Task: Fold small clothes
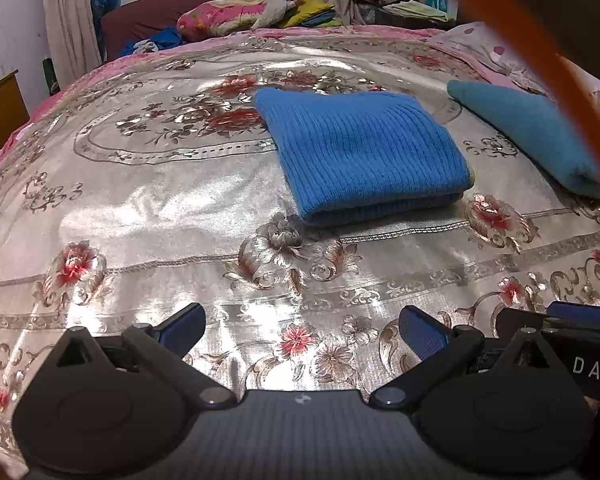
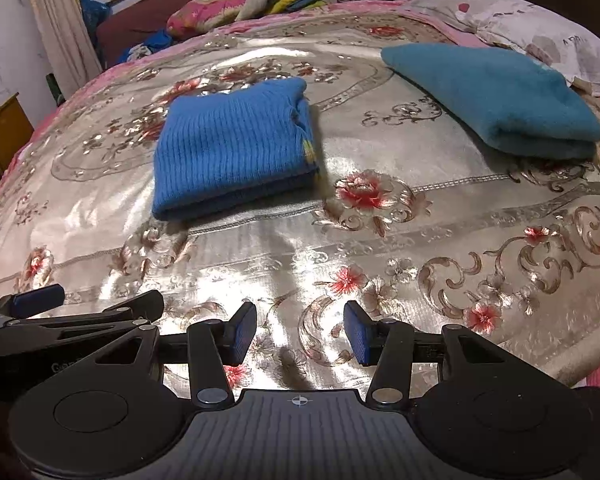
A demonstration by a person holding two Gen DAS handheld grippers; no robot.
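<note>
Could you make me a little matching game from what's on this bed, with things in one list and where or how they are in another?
Things:
1. ribbed blue knit
2. teal fleece
3. left gripper
4. pillow with pink hearts

Descriptions:
A. open, holding nothing, above the flowered bedspread
B. at the bed's far right corner, behind the teal piece
C. folded, near the middle of the bedspread
D. folded, to the right of the other folded piece

Pairs: 1-C, 2-D, 3-A, 4-B
</note>
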